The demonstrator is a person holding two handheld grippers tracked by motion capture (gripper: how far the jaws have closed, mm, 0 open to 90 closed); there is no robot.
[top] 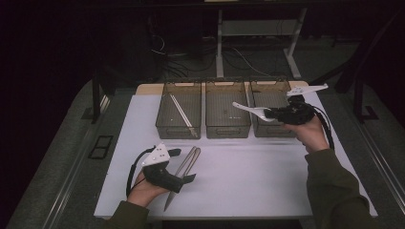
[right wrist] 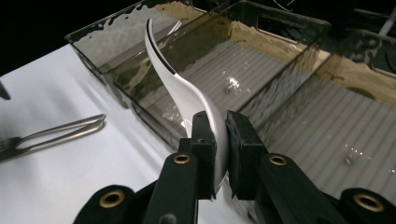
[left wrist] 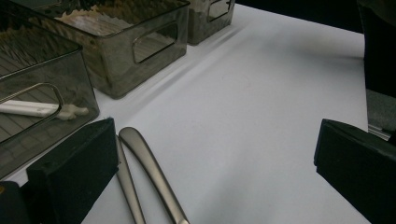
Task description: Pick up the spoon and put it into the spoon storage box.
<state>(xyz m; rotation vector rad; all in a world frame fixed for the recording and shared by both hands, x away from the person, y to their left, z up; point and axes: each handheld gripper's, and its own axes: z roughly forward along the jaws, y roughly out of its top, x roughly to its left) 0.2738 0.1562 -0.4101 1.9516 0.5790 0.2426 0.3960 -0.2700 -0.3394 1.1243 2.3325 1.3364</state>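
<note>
high view: right gripper (top: 272,113) at 2 o'clock on the table (top: 248,181), held above the row of three bins (top: 228,116), jaws clenched on a white spoon (top: 249,109) whose handle points toward 9 o'clock over the middle bin. best carried level and lowered well inside one bin before letting go, handle kept off the rims. left gripper (top: 184,166) at 7 o'clock, resting beside two metal pieces (top: 184,171), jaws spread. white sticks (top: 181,112) lying in the left bin.

left gripper view: black pads wide apart and gripping nothing, two metal handles (left wrist: 149,172) just beside the pad at 7 o'clock. bin wall (left wrist: 140,51) at 11 o'clock, white sticks (left wrist: 42,109) behind the nearer bin's wall at 9 o'clock.

right gripper view: pads (right wrist: 205,140) pinching the spoon (right wrist: 180,88) at its wide end, narrow end curving up toward 11 o'clock. bins (right wrist: 261,70) below and ahead; the near rim is the thing most likely to catch. metal pieces (right wrist: 60,133) at 9 o'clock, well apart.
</note>
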